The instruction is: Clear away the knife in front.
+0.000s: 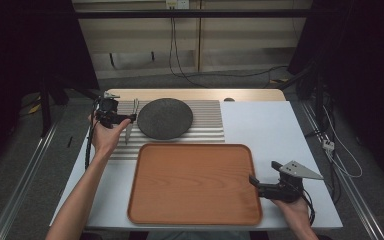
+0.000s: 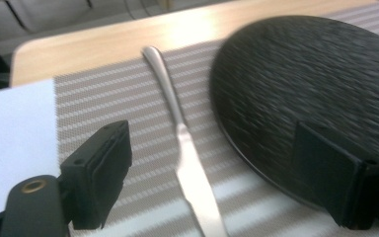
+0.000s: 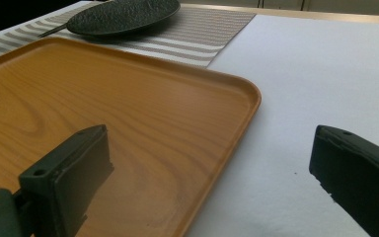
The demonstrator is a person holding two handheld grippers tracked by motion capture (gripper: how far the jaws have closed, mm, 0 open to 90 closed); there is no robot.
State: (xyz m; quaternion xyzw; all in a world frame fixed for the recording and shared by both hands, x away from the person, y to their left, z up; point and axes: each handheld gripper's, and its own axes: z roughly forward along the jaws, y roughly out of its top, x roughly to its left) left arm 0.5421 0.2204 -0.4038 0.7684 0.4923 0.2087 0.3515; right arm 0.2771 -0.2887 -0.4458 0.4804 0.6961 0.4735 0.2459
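Dark room all around, with a white surface (image 1: 260, 125) in the middle, a striped grey placemat (image 1: 205, 131) on its far left part and a big wooden tray (image 1: 195, 185) sitting near the person.

So the step in hand looks like going for the knife (image 1: 129, 131). It lies on the placemat just left of the dark round plate (image 1: 165, 118), handle pointing far, blade pointing near. The left claw (image 1: 125, 118) hangs right over it; in the left gripper view the knife (image 2: 190, 163) runs up between the two black jaws, which stand wide apart, and neither pad touches the metal. The plate (image 2: 316, 89) edge is very close to the right-hand jaw there, so that's the tricky bit.

The right claw (image 1: 254, 181) is parked at the right edge of the tray, jaws spread with nothing between them, one over the tray rim (image 3: 246, 106) and one over the bare white top.

Next move, I reckon: drop the left claw lower, keep it straddling the thin handle without bumping the plate, then squeeze. A flat knife on fabric is hard to pinch, so it probably needs a low, square approach
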